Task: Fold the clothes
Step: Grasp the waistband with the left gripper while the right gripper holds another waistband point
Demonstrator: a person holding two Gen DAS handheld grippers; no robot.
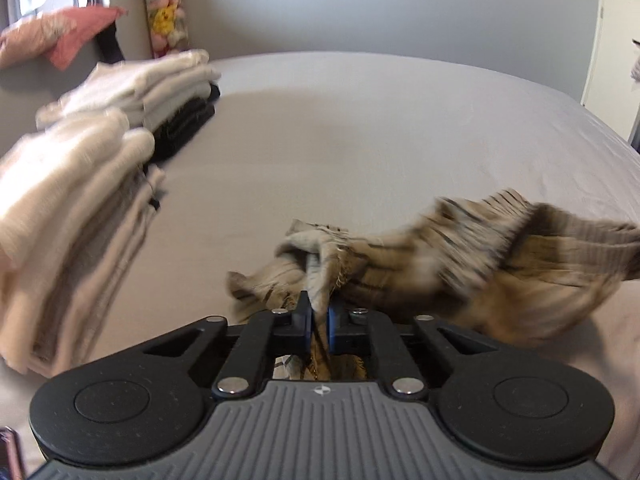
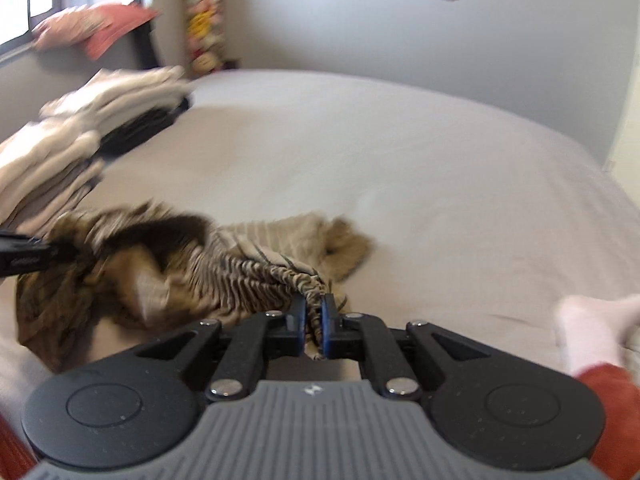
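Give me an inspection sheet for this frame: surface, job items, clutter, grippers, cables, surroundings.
Surface: bed under a plain pale sheet, mostly bare.
Job's things: striped tan garment, bunched and stretched between both grippers; folded cream stack and a second stack with dark items beneath.
Clutter: white and rust fabric at the right edge.
Grippers: left gripper and right gripper, jaws shut on the garment.
Cables: nothing seen.
Surroundings: grey wall, window, pink cloth, hanging plush toys.
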